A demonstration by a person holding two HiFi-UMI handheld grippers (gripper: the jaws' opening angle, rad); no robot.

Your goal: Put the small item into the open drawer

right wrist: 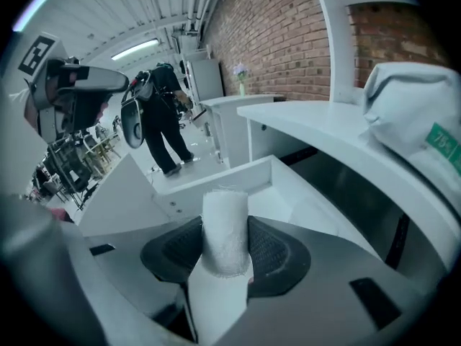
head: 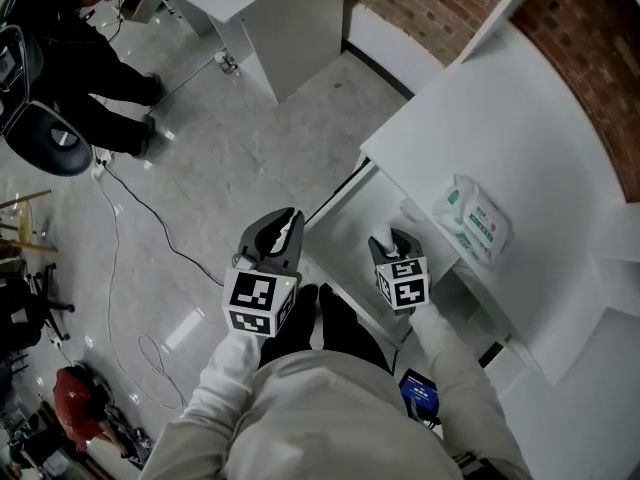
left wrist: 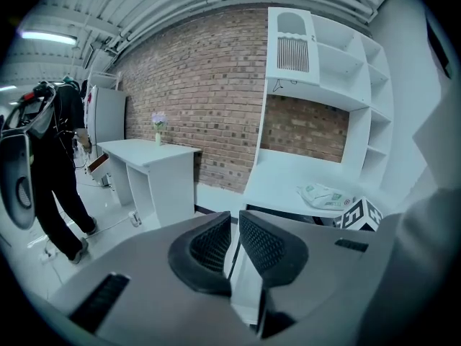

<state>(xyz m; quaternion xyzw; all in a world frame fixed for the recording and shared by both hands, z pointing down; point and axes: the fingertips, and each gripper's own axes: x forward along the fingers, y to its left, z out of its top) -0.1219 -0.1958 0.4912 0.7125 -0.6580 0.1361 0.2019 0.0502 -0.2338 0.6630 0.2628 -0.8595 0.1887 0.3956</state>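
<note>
A small white roll of gauze-like cloth (right wrist: 225,222) stands upright between the pads of my right gripper (right wrist: 225,249), which is shut on it. In the head view the right gripper (head: 395,244) hangs over the open white drawer (head: 335,200) under the desk, pointing down into it. The drawer's far wall (right wrist: 216,180) shows just behind the roll. My left gripper (head: 283,226) is off to the left of the drawer, over the floor. Its pads (left wrist: 213,244) stand nearly together with nothing between them.
A packet of wipes (head: 472,218) lies on the white desk top (head: 500,138) above the drawer. A person in dark clothes (head: 90,68) stands at the far left by a chair. Cables (head: 130,208) trail over the floor. A second white desk (head: 290,18) stands by the brick wall.
</note>
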